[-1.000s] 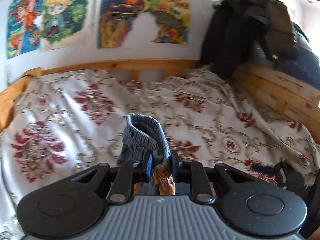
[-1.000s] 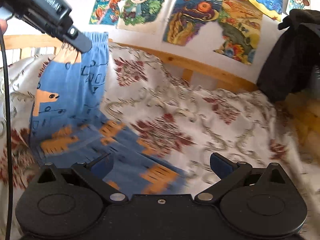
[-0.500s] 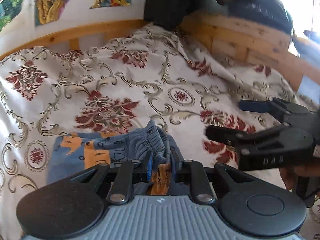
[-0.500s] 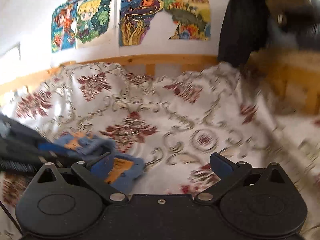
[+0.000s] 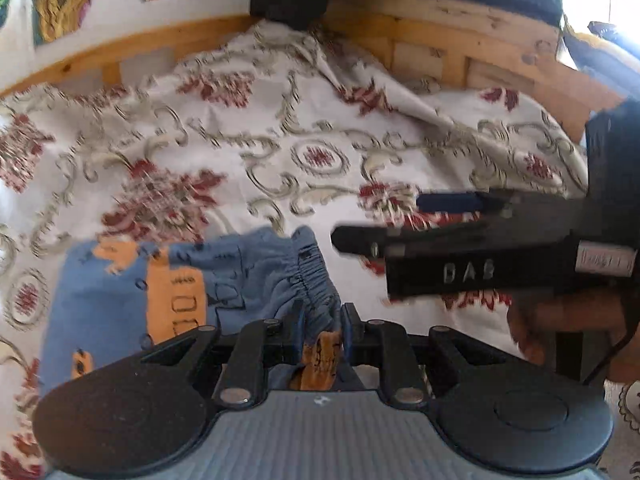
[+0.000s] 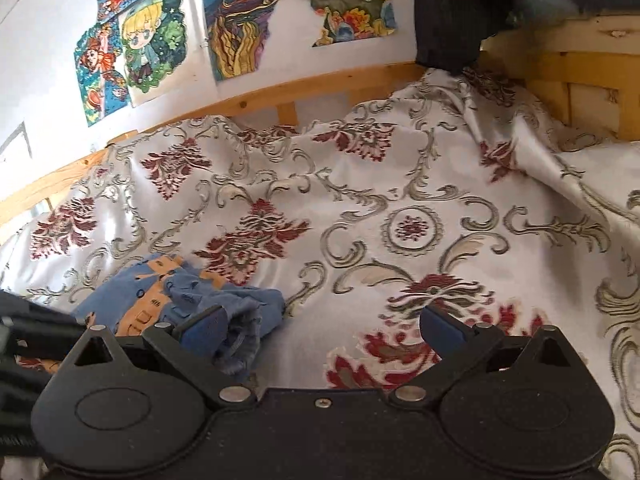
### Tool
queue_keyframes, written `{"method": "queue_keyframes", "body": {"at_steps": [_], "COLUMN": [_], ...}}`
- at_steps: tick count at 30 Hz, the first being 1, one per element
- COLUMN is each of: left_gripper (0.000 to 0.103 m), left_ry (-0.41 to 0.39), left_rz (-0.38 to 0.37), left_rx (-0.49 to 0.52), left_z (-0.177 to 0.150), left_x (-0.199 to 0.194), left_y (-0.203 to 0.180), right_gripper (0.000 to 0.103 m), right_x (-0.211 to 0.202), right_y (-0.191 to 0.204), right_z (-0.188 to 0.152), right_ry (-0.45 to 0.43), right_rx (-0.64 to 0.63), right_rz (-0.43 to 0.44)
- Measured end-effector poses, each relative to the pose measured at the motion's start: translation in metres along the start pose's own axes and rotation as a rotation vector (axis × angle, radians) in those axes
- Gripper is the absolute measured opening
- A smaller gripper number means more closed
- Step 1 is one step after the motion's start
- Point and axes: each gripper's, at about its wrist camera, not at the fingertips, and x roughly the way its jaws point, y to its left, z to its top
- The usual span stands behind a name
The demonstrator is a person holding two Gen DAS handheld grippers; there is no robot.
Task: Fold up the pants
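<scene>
- The pants (image 5: 132, 280) are blue with orange patches. They lie in a bunch on the bed cover (image 5: 280, 152), near the camera and to the left.
- The left gripper (image 5: 320, 330) has its two fingers pressed together on the stretchy waist of the pants. A bit of orange cloth pokes out between them.
- The right gripper (image 6: 322, 326) has its fingers wide apart. It holds nothing.
- In the right wrist view, its left finger is just beside the crumpled edge of the pants (image 6: 224, 312). I cannot tell if it touches them.
- In the left wrist view, the right gripper (image 5: 376, 220) comes in from the right side. A hand (image 5: 560, 328) holds it.
- The bed cover is white with red flowers and grey curls.
- A wooden bed frame (image 6: 320, 84) runs along the far side.
- Bright drawings (image 6: 240, 28) hang on the far wall.
- Dark clothes (image 6: 452, 12) hang over the frame at the far right.
</scene>
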Motion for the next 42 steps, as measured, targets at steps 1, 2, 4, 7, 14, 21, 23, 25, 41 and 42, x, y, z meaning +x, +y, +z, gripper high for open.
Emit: {"method": "queue_keyframes", "body": {"at_steps": [1,2,4,7,14,21,23,25,41,42], "left_gripper": [0.024,0.025,0.038,0.053,0.064,0.063,0.063,0.063,0.102,0.102], "left_ry": [0.007,0.010,-0.001,0.000,-0.103,-0.065,-0.065,-0.069,0.005,-0.012], "left_rz": [-0.011,-0.029,-0.065,-0.102,0.063,0.213,0.210,0.234,0.329,0.331], "left_rx": [0.006,0.013,0.015,0.020,-0.113,-0.402,-0.377,-0.273,-0.463,-0.452], "left_z": [-0.004,-0.007,-0.016,-0.021,-0.034,-0.056,-0.067,-0.075,-0.091,-0.095], "left_x": [0.004,0.006,0.005,-0.004,-0.058,-0.054,-0.054,-0.055,-0.052,-0.057], "left_y": [0.000,0.000,0.001,0.003,0.043,0.110,0.113,0.104,0.136,0.135], "right_gripper": [0.102,0.102,0.102,0.102,0.102,0.102,0.102,0.102,0.102,0.102], "right_x": [0.000,0.000,-0.001,0.000,-0.002,0.023,0.032,0.036,0.007,0.003], "right_y": [-0.001,-0.002,-0.006,-0.009,-0.003,0.033,0.032,0.024,0.086,0.081], "right_z": [0.000,-0.001,-0.001,-0.001,-0.004,-0.008,-0.016,-0.021,-0.044,-0.042], "right_ry": [-0.002,-0.003,-0.006,-0.002,-0.021,-0.029,0.018,0.042,0.135,0.160], "right_rx": [-0.004,-0.006,-0.003,-0.007,-0.028,-0.149,-0.186,-0.177,-0.404,-0.381], "right_rz": [-0.007,-0.012,-0.021,-0.029,-0.034,-0.081,-0.120,-0.150,-0.054,-0.039]}}
